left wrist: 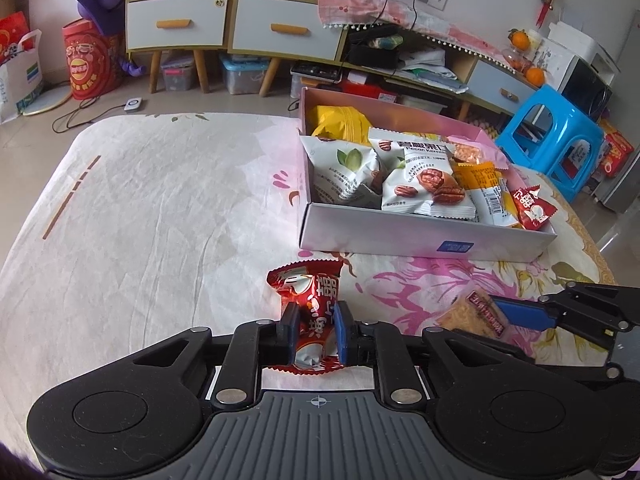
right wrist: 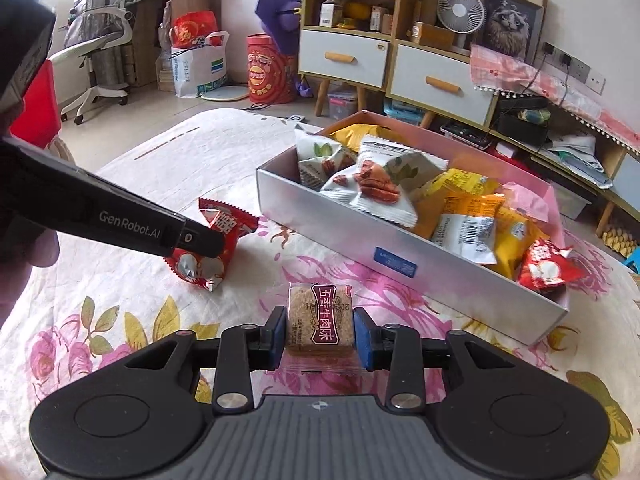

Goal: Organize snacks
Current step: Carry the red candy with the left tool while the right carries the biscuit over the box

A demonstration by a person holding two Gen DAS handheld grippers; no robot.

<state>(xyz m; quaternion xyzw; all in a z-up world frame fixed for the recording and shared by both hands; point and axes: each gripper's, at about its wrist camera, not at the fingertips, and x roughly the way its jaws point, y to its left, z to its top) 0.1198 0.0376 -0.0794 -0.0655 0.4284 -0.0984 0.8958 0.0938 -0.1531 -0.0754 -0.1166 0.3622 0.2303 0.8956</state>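
A red snack packet [left wrist: 308,300] lies on the flowered tablecloth, and my left gripper [left wrist: 316,334] is shut on its near end. The same red snack packet [right wrist: 214,246] shows in the right wrist view under the left gripper's black finger. My right gripper [right wrist: 320,334] is shut on a brown square snack bar [right wrist: 320,318] in clear wrap with a maroon label. That brown snack bar [left wrist: 474,314] also appears at the right of the left wrist view, pinched by blue pads. A white open box [left wrist: 400,236] [right wrist: 320,216] holds several snack packets just beyond both grippers.
The table is covered by a cloth [left wrist: 160,220] with pink flowers. Behind it stand white drawers on wooden legs [left wrist: 176,20], a red drum [left wrist: 90,62] and a blue plastic stool [left wrist: 548,140]. An office chair [right wrist: 96,52] stands at the far left.
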